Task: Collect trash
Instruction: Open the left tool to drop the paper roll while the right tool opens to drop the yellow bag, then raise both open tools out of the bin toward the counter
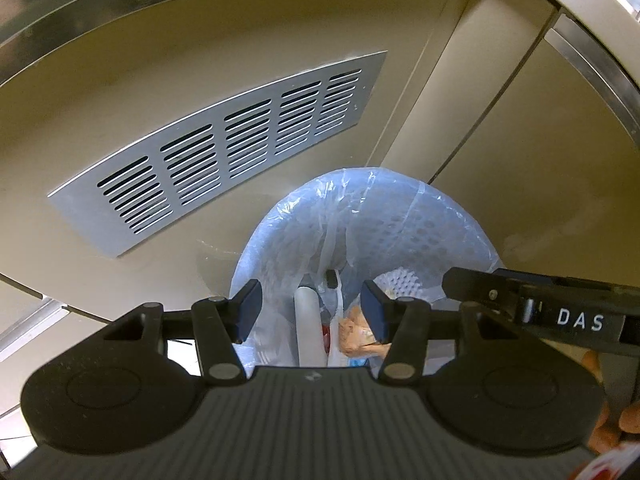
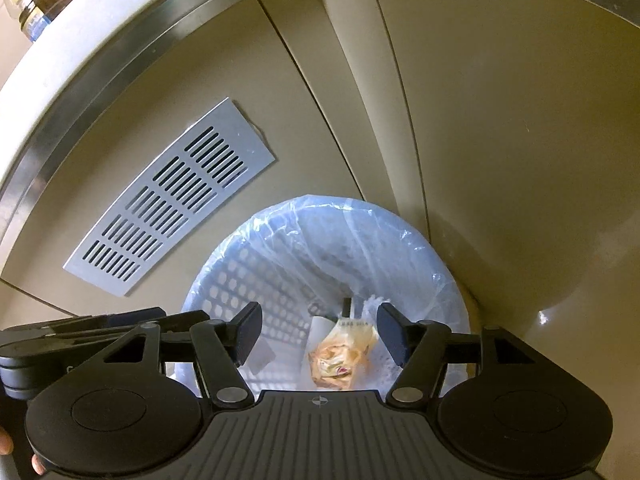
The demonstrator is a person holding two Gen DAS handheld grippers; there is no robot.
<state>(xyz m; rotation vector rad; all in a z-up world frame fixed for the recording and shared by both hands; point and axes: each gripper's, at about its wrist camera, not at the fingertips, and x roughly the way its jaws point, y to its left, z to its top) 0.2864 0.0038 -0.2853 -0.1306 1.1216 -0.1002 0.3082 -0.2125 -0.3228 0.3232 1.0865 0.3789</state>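
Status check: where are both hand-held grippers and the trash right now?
Left hand-held gripper open, empty. Right hand-held gripper open, empty. Both over lined blue bin; crumpled orange wrapper inside. Nothing blocking.

setting: a home kitchen, floor level in front of base cabinets. evidence: beige cabinet doors [image 2: 500, 128] with brushed metal trim strips [image 1: 80, 12] running under a pale countertop edge [image 2: 60, 36]; a silver slotted ventilation grille [image 1: 224, 148] set into one cabinet front; glass jars [image 2: 28, 4] with labels standing on the counter at the top left of the right wrist view; a light blue perforated plastic waste basket [image 2: 240, 276] lined with a clear plastic bag [image 2: 372, 232], standing against the cabinets and holding crumpled wrappers [image 2: 336, 360] and other household rubbish.
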